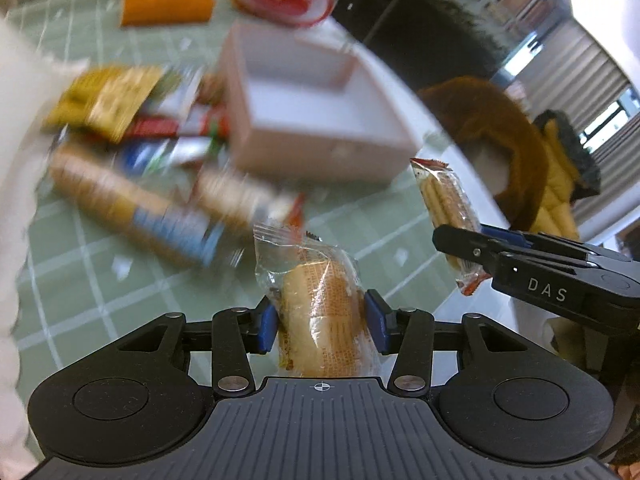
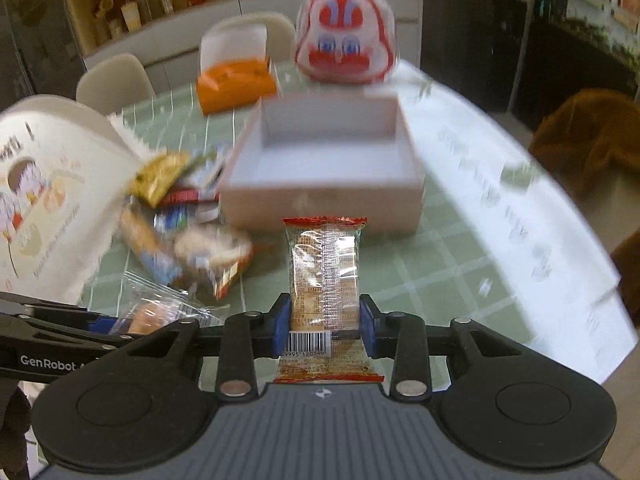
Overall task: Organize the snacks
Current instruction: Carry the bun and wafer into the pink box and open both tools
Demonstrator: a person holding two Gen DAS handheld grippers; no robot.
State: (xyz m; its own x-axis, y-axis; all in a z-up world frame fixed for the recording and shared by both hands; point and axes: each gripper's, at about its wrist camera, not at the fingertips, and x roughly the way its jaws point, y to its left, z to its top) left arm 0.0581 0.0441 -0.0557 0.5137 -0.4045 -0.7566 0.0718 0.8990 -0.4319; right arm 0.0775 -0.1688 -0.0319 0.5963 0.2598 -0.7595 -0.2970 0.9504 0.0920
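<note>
Two wrapped snacks held above the surface (image 2: 460,240)

The left gripper (image 1: 322,322) clamps a bread packet (image 1: 320,308); the right gripper (image 2: 325,322) clamps a biscuit packet (image 2: 325,276). Beyond them the open box (image 2: 324,152) and loose snack pile (image 2: 180,208) are motion-blurred, their labels unreadable.

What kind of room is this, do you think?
Probably a home dining room: a table with a green checked tablecloth, white dining chairs around it, and a display shelf of figurines behind.

Motion blur smears the snack pile (image 1: 132,160) and the red-and-white bag's (image 2: 346,46) print.
</note>
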